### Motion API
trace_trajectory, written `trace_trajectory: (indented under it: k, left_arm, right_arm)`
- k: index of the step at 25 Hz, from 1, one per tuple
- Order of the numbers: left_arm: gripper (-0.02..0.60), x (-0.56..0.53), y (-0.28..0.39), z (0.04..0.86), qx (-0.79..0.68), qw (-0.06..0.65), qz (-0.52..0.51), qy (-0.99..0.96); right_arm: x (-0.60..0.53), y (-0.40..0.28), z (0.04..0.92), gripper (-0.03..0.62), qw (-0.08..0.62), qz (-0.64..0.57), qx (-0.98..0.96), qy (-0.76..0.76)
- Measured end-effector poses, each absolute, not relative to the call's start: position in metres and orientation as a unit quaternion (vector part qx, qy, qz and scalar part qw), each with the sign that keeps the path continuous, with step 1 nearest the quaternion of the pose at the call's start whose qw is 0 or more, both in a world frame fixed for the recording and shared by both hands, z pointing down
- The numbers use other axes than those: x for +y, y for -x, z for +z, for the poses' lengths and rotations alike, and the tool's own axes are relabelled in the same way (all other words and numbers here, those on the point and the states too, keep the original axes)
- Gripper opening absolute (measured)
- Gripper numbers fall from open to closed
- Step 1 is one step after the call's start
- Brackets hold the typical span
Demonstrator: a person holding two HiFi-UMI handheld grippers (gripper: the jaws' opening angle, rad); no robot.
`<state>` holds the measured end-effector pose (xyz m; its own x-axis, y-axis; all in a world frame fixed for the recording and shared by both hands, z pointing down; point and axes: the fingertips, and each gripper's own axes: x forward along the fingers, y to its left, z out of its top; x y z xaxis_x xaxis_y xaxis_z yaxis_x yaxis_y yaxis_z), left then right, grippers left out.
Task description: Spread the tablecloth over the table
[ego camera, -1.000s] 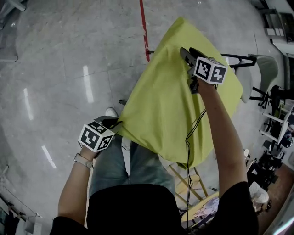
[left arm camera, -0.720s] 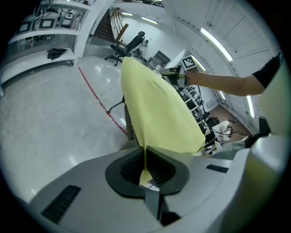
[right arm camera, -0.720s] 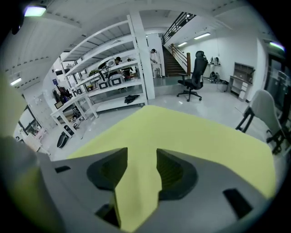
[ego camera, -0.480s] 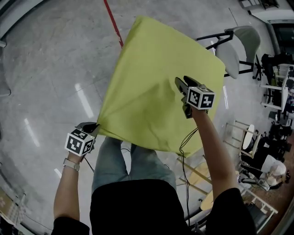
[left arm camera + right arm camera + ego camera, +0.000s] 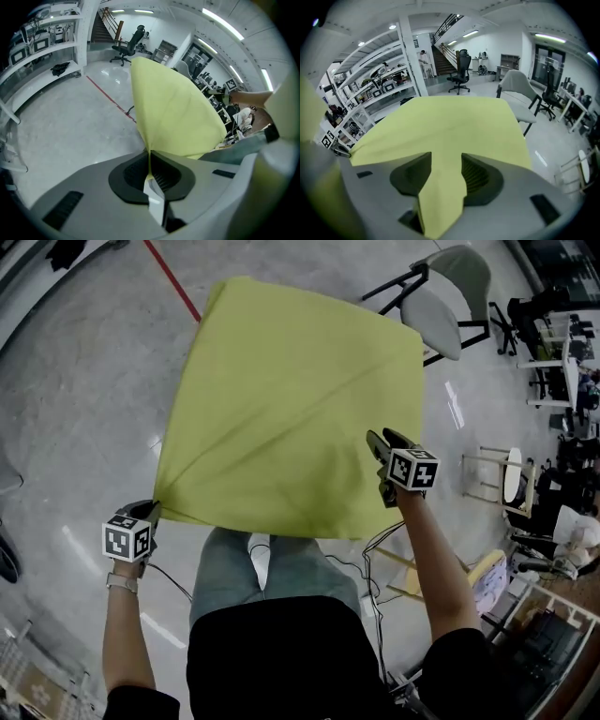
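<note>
Tablecloth, square yellow-green fabric, shows diagonal creases; my left gripper clamps its 8 o'clock corner, my right gripper holds jaws apart around its edge.

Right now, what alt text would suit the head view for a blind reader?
Seen from above, a person holds a yellow-green tablecloth stretched flat: left claw pinching one near corner, right claw open by the other. A grey chair stands beyond.

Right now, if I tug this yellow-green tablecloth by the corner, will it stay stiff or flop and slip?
Probably floppy: the yellow-green fabric tablecloth fans out in creases from the corner pinched in the left tool. Likely light, since that one thin pinch holds an edge up. It might slip, as only the corner's tip is gripped.
</note>
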<state>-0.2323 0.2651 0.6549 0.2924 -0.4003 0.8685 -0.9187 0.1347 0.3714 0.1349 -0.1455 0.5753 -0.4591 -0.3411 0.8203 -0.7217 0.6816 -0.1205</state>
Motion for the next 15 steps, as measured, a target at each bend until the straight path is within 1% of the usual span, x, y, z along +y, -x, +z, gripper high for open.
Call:
trace_trajectory:
  k: [7, 12, 15]
  left_arm:
    - [0.018, 0.288, 0.265, 0.667, -0.561, 0.528, 0.297, -0.564]
    - [0.018, 0.314, 0.298, 0.679, -0.592, 0.517, 0.365, -0.498]
    - [0.018, 0.322, 0.308, 0.679, -0.608, 0.504, 0.388, -0.475]
  right_arm:
    - [-0.134, -0.203, 0.576, 0.190, 0.406, 0.252, -0.799, -0.365]
    - [-0.128, -0.233, 0.578, 0.190, 0.401, 0.264, -0.789, -0.384]
    - [-0.129, -0.247, 0.578, 0.190, 0.398, 0.266, -0.786, -0.392]
